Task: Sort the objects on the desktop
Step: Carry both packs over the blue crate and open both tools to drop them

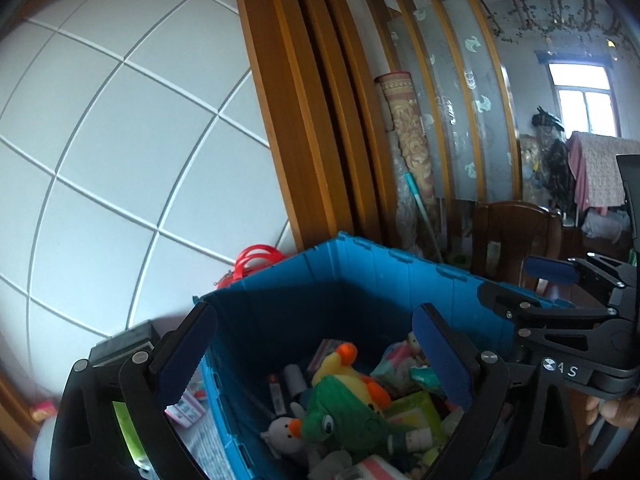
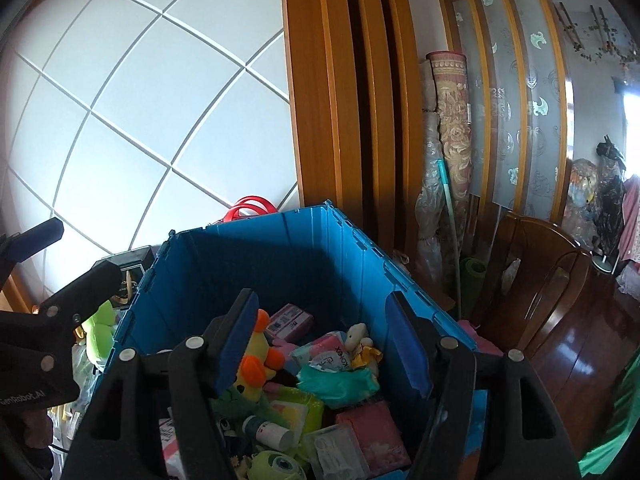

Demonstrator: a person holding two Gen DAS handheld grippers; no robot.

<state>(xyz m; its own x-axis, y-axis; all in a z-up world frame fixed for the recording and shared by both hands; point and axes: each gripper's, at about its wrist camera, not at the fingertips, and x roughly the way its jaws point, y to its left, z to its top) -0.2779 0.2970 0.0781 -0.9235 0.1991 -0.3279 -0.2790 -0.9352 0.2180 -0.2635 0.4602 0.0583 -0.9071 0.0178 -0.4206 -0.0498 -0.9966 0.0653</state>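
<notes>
- Blue crate [image 2: 256,276] full of toys and packets, directly below and ahead of both grippers.
- Left gripper [image 1: 316,352] spread wide, empty — green plush [image 1: 344,416] between its fingers' lines.
- Right gripper [image 2: 324,344] likewise agape, over teal packet [image 2: 340,384] — arguably nearer.

Blue plastic crate [image 2: 256,276], top open, stands upright against the tiled wall. Inside, a loose jumbled pile: yellow plush duck [image 2: 258,354] with orange feet, green plush frog [image 1: 344,412], small white plush toy [image 1: 282,434], teal tissue pack [image 2: 338,382], pink packets [image 2: 374,436].
</notes>
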